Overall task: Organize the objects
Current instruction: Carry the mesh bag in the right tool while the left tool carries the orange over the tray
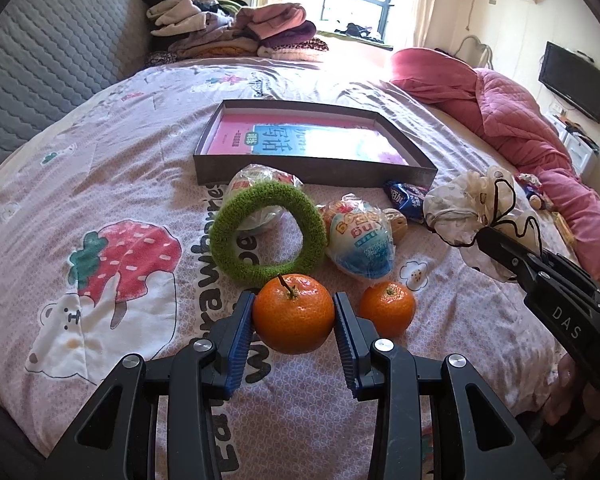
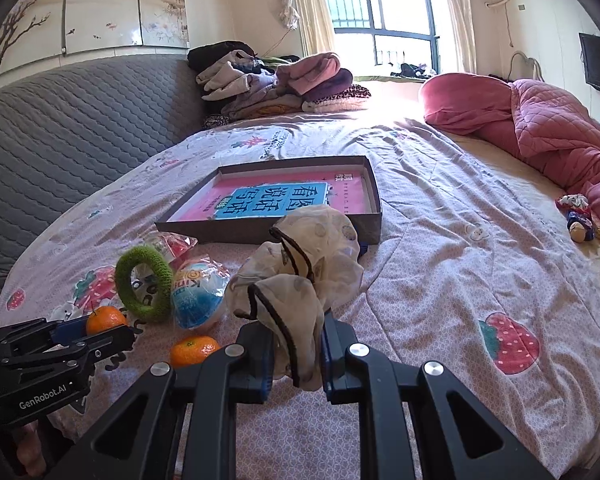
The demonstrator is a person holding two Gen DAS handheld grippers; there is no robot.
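Two oranges: one (image 1: 293,314) clamped in left hand-held gripper (image 1: 294,322), second (image 1: 387,307) just right of it. Right hand-held gripper (image 2: 296,354) pinched tight on one sheer scrunchie (image 2: 300,272). One green ring (image 1: 268,234), one box (image 1: 300,168) beyond on bed (image 1: 100,160).

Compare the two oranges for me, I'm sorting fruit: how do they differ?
The stemmed orange looks bigger and is clamped in the left tool; the loose orange looks smaller and lies free on the bedsheet. The first has a long stem, the second only a green nub. Both are bright and whole.
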